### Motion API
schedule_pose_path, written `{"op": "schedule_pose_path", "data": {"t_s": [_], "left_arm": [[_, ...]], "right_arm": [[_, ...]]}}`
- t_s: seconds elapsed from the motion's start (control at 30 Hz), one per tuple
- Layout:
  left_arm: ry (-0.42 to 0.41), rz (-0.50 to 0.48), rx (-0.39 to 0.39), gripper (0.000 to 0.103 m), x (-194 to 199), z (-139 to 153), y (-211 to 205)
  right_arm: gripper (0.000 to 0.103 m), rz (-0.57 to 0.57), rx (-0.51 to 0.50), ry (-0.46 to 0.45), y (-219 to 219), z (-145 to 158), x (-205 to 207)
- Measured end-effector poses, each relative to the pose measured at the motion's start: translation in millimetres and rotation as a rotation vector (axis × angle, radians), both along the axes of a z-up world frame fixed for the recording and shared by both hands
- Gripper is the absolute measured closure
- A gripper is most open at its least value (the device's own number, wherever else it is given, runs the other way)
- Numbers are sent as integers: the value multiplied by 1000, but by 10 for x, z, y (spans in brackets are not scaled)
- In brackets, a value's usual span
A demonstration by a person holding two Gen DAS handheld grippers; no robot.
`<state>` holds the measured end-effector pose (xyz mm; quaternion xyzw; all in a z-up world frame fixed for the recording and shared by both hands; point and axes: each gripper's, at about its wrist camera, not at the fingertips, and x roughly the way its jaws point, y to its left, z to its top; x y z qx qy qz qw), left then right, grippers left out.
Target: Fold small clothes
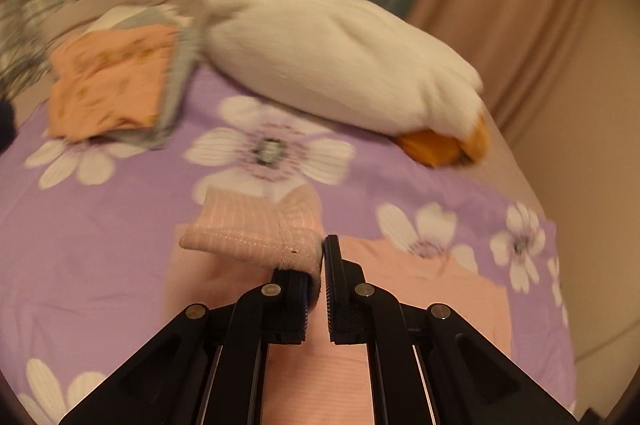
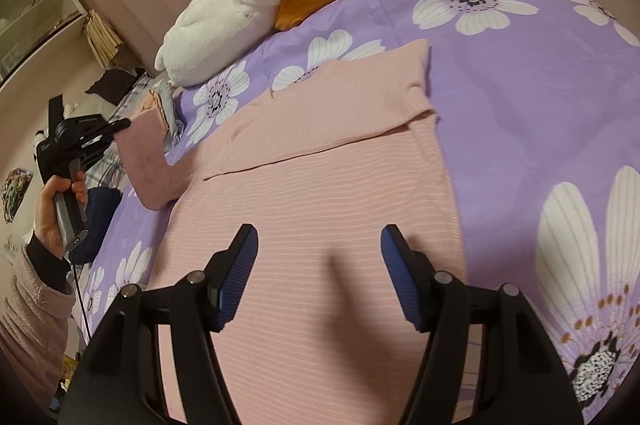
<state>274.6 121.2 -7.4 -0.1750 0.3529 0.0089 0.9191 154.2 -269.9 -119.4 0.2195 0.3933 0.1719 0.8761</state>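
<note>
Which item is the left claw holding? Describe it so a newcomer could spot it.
On the purple flowered bedspread lies a pink ribbed top. The left claw pinches its lifted sleeve. Unlike the folded orange cloth by the white plush duck, it is striped and unfolded.

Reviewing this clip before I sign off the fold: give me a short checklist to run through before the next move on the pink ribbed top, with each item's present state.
1. Left hand-held gripper pinches the sleeve cuff of the pink ribbed knit top: ok.
2. Sleeve lifted off the purple floral bedsheet: ok.
3. Right hand-held gripper open, holding nothing, above the top's body: ok.
4. Other sleeve already folded across: ok.
5. White plush duck apart from the top: ok.
6. Top's hem flat: cannot tell.
</note>
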Motion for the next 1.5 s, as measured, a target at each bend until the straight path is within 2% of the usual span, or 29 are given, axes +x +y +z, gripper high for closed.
{"op": "schedule_pose_path", "data": {"t_s": [0.17, 0.47, 0.67, 0.7, 0.73, 0.8, 0.83, 0.93, 1.0, 1.07, 1.17, 1.4, 1.5], "left_arm": [[24, -95, 23, 98, 76, -104, -536], [91, -182, 46, 98, 105, -456, -1200], [208, -246, 47, 96, 101, -816, -1459], [233, -257, 43, 87, 107, -863, -1469], [263, -281, 32, 65, 107, -921, -1490], [294, -337, 10, 35, 94, -982, -1534], [294, -354, 8, 33, 66, -989, -1542], [287, -382, 6, 33, -26, -967, -1502], [287, -387, -50, 33, -124, -949, -1383], [267, -373, -91, 33, -260, -914, -1197], [229, -325, -110, 33, -472, -870, -872], [185, -185, -98, 33, -860, -813, -162], [182, -161, -111, 33, -947, -835, -3]], "right_arm": [[38, -22, 10, -2, -143, -27, -54], [38, -49, 41, 16, -263, -123, -83], [38, -48, 57, 27, -268, -156, -84], [38, -48, 57, 29, -269, -157, -79], [38, -47, 58, 30, -272, -155, -77], [38, -42, 63, 31, -268, -140, -63], [38, -41, 64, 30, -263, -132, -54], [38, -32, 59, 18, -216, -68, 10], [38, -18, 53, 12, -167, -28, 70], [38, 4, 34, 3, -82, 19, 151], [38, 74, -15, -24, 158, 103, 311], [38, 315, -128, -92, 1145, 234, 861], [38, 400, -174, -92, 1601, 211, 1085]]}}
